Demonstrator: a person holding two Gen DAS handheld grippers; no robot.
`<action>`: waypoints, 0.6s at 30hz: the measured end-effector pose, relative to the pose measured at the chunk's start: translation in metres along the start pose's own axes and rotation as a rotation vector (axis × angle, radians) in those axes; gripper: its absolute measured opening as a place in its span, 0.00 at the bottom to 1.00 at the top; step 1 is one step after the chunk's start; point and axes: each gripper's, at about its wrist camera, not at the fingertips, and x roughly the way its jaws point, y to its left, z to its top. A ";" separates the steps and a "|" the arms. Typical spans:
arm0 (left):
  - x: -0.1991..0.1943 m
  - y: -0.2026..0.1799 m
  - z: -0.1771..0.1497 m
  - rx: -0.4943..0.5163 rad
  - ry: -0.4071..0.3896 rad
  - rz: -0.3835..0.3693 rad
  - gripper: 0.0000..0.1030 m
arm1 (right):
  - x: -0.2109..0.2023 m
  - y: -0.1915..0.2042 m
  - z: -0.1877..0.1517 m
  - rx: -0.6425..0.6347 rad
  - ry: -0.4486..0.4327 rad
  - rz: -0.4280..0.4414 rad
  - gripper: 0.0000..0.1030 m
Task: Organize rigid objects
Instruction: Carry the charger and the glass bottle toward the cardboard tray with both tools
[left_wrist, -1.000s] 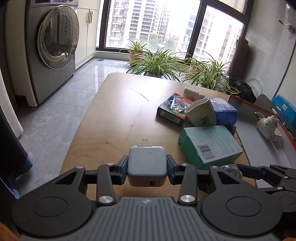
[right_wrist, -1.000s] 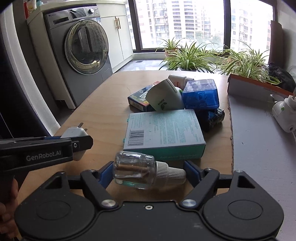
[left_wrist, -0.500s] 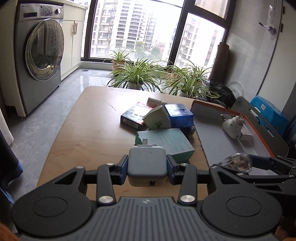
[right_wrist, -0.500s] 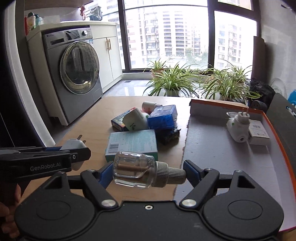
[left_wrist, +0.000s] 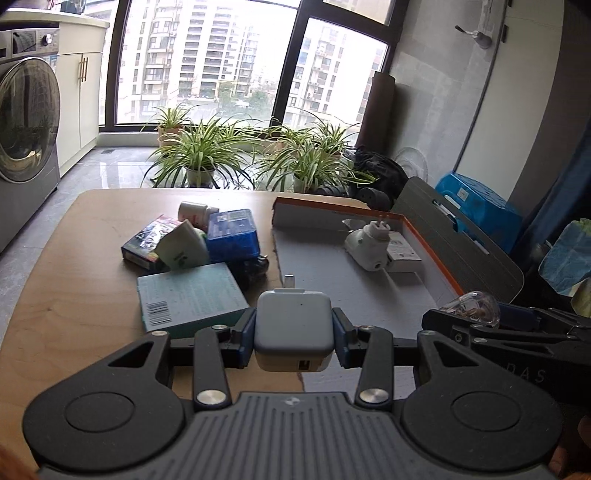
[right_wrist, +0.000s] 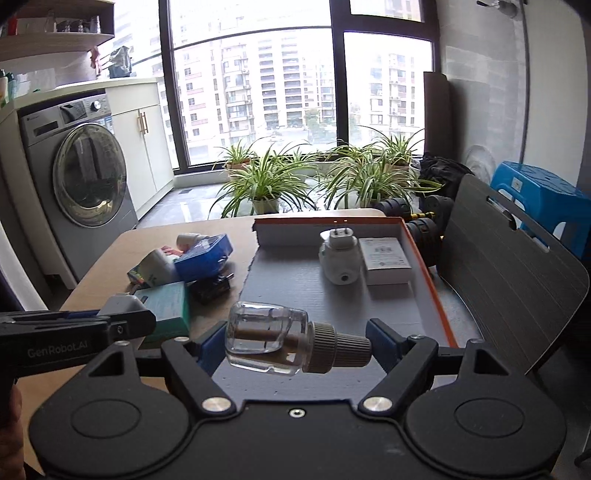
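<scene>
My left gripper (left_wrist: 294, 332) is shut on a grey-white plug charger (left_wrist: 293, 328), held above the near left edge of the grey box tray (left_wrist: 325, 280). My right gripper (right_wrist: 293, 341) is shut on a clear glass bottle with a ribbed grey cap (right_wrist: 273, 341), held above the tray's near part (right_wrist: 295, 288). In the tray lie a white plug-in device (right_wrist: 339, 258) and a small white box (right_wrist: 386, 254). A pile on the wooden table (left_wrist: 92, 266) holds a teal box (left_wrist: 188, 295), a blue box (left_wrist: 231, 234), a white cup (left_wrist: 181, 251) and a dark box (left_wrist: 146, 240).
The tray has an orange rim (right_wrist: 424, 280) and an open grey lid (right_wrist: 509, 273) on the right. A white pill bottle (left_wrist: 194, 212) lies behind the pile. Potted plants (right_wrist: 266, 184), a washing machine (right_wrist: 81, 184) and a blue stool (right_wrist: 539, 192) stand beyond the table.
Both grippers have risen and swung right, from over the pile to over the tray, each still holding its object.
</scene>
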 end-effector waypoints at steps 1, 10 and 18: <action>0.003 -0.005 0.001 0.007 0.001 -0.009 0.41 | -0.001 -0.007 0.000 0.008 -0.003 -0.010 0.92; 0.018 -0.042 0.008 0.036 0.012 -0.058 0.41 | -0.004 -0.036 0.006 0.040 -0.014 -0.047 0.92; 0.024 -0.055 0.016 0.046 0.023 -0.038 0.41 | -0.004 -0.044 0.009 0.057 -0.023 -0.049 0.92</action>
